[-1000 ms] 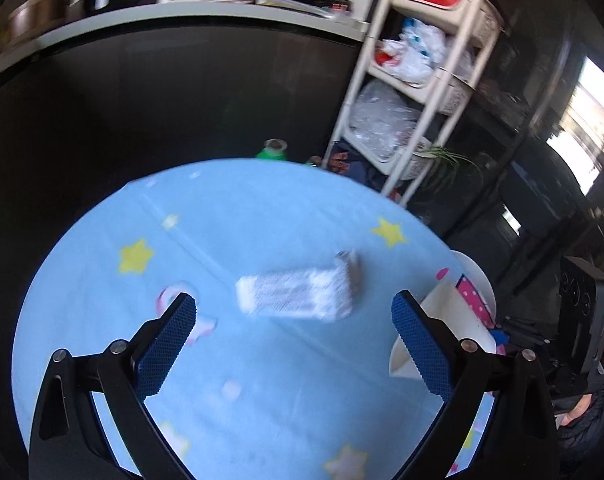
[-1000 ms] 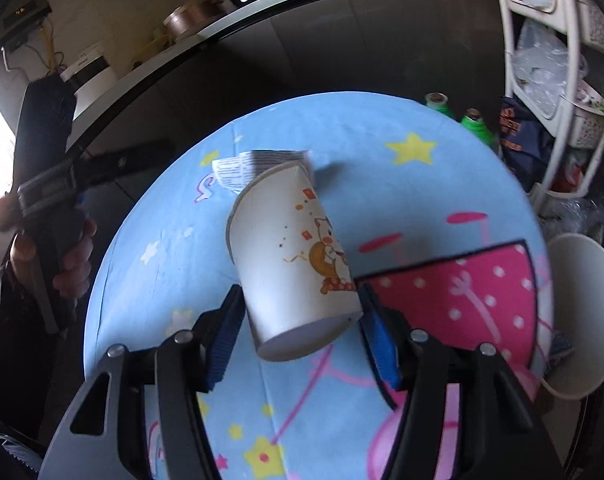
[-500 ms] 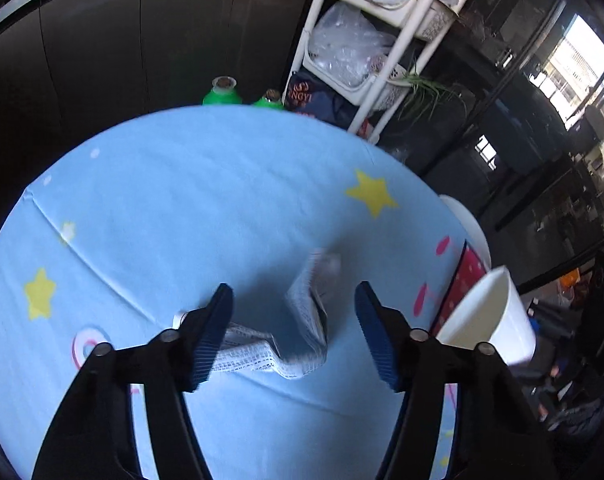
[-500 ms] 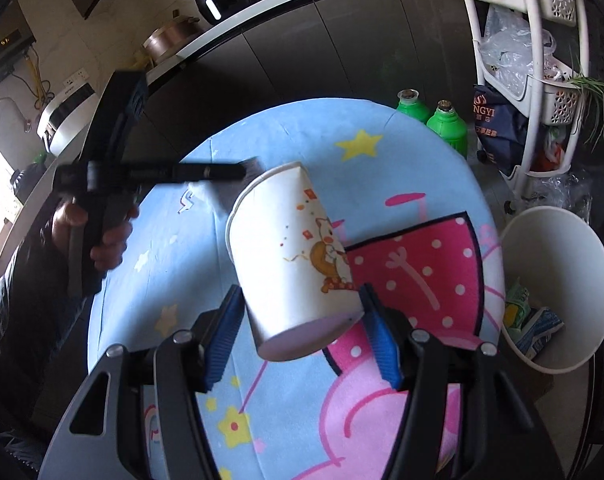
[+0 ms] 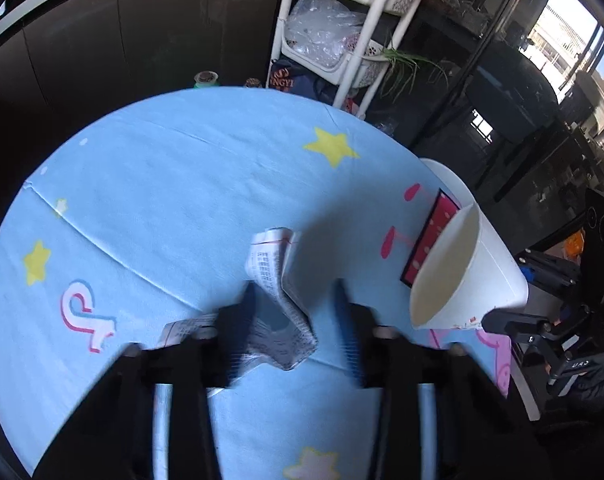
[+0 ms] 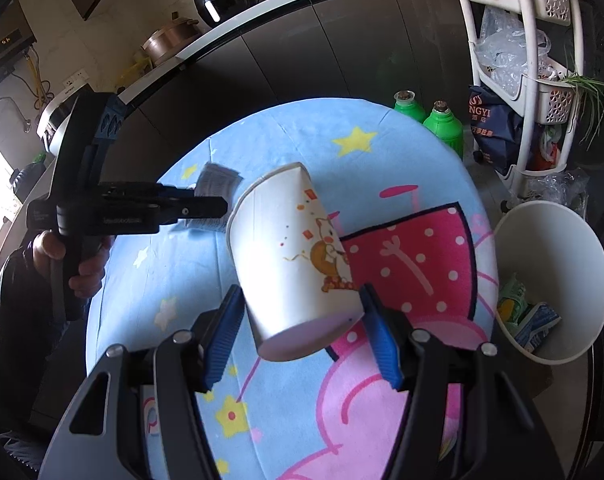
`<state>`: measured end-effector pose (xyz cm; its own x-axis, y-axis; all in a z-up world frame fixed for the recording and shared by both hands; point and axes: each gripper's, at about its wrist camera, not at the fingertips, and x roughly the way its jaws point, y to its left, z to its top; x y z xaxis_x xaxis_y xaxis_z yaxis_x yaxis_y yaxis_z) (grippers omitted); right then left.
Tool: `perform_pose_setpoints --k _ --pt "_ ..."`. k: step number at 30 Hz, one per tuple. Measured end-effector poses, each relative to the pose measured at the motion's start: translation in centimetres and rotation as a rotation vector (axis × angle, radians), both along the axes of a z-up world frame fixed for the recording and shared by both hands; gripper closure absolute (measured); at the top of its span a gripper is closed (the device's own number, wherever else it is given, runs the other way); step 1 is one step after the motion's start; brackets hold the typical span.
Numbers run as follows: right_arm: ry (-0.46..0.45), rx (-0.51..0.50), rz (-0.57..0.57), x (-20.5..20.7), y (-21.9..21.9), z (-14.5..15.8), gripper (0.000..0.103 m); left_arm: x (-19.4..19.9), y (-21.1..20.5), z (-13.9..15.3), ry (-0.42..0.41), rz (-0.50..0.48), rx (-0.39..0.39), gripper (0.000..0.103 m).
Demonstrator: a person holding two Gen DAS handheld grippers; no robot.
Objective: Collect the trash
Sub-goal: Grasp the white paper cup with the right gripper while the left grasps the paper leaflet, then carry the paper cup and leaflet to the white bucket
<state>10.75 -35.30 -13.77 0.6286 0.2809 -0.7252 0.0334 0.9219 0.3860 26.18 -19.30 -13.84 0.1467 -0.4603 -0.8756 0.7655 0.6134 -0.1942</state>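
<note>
The left gripper (image 5: 294, 316) has its jaws closing around a crumpled printed wrapper (image 5: 276, 280), which stands up between them near the middle of the counter (image 5: 182, 184); the blur hides whether the pads already press on it, and the left one looks to be touching it. The right gripper (image 6: 302, 332) is clenched on a white paper cup (image 6: 294, 256), gripped near its base and tilted with its mouth toward the far left edge. Only the left wrist view shows the wrapper's crumpled folds and the cup's bare inside. Only the right wrist view shows the cartoon print on the cup, the hand (image 6: 78, 264) on the left gripper's handle, and a white bin (image 6: 549, 280) beyond the counter's right edge with packets inside.
</note>
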Motion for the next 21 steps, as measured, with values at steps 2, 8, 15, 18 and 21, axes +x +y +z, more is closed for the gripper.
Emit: perform_pose_setpoints --k 2,8,15,18,21 --pt "0.001 -0.005 -0.006 -0.2 -0.1 0.1 0.044 -0.5 -0.3 -0.3 0.009 -0.015 0.01 0.095" --pt "0.007 -0.004 -0.028 -0.7 -0.4 -0.1 0.044 -1.3 -0.7 -0.7 0.016 0.005 0.018 0.097" --pt "-0.037 -0.01 -0.061 -1.9 -1.2 1.4 0.044 -3.2 -0.9 1.7 -0.029 0.052 -0.039 0.101" --pt "-0.068 -0.022 -0.084 -2.8 -2.0 2.5 0.044 -4.3 -1.3 3.5 -0.07 0.066 -0.07 0.101" --pt "-0.094 -0.036 -0.11 -3.9 -2.8 3.5 0.044 -5.3 -1.9 5.2 -0.102 0.088 -0.101 0.101"
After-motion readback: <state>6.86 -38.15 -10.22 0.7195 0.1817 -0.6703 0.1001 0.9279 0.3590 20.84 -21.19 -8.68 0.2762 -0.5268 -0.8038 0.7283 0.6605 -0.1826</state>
